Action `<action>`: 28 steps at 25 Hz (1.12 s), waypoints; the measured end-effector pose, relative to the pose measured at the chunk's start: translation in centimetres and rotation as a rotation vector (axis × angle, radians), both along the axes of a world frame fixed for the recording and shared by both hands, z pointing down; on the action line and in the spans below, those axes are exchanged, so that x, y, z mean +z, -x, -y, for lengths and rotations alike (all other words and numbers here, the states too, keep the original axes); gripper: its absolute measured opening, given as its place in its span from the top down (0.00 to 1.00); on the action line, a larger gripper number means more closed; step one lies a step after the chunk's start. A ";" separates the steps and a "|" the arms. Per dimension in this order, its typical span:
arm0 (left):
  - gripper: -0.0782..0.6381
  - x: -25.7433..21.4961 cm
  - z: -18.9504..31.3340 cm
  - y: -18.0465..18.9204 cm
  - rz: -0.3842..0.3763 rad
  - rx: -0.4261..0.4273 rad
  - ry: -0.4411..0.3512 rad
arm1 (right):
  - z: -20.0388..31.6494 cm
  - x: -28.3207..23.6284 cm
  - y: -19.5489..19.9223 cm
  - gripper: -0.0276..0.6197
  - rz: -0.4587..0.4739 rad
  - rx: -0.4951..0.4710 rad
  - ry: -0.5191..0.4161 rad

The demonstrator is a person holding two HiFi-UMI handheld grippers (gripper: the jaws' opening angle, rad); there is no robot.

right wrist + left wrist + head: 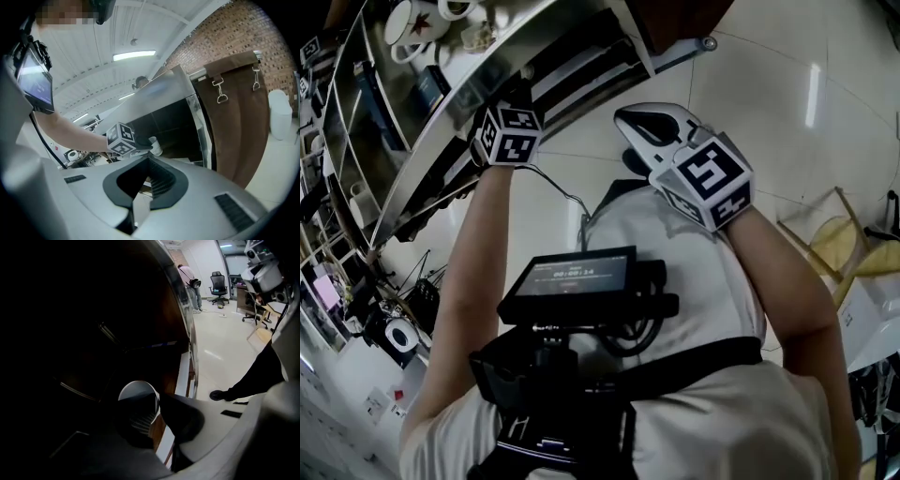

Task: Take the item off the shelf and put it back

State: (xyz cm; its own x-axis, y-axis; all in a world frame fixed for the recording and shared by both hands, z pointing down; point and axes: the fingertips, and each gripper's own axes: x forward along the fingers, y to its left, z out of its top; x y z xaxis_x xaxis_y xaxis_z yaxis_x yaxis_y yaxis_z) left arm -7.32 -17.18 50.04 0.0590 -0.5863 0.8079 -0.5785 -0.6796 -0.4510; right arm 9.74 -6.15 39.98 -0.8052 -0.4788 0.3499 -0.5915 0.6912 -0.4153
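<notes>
A white cup (136, 392) stands inside the dark shelf (93, 333). My left gripper (157, 404) reaches in to it, with the cup's near wall between the jaws; a slight gap shows at the pads, so the grip looks loose. The right gripper view shows that cup (156, 146) at the tip of the left gripper (140, 144), just inside the shelf opening (173, 122). In the head view only the left gripper's marker cube (506, 134) shows at the shelf edge (441, 141). My right gripper (149, 161) hangs in the air beside the shelf, shut and holding nothing; its closed tips (628, 120) point at the floor.
White mugs (412, 23) sit on a higher level of the shelf. A brown cloth (234, 117) hangs on clips right of the shelf, with a white bin (280, 115) beyond. A yellow folding chair (834, 239) stands at the right. Far off are an office chair (218, 284) and a person (190, 280).
</notes>
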 end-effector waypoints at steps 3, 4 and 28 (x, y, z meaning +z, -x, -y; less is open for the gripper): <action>0.80 -0.4 0.0 0.2 0.014 0.006 -0.035 | -0.1 0.1 0.5 0.95 -0.003 -0.017 0.001; 0.78 -0.4 0.0 0.3 0.016 0.004 -0.048 | -0.1 0.2 0.6 0.95 -0.004 -0.024 0.001; 0.73 -6.7 -4.4 1.6 -0.223 -0.143 -0.302 | -0.5 -0.8 5.0 0.95 -0.025 -0.189 -0.039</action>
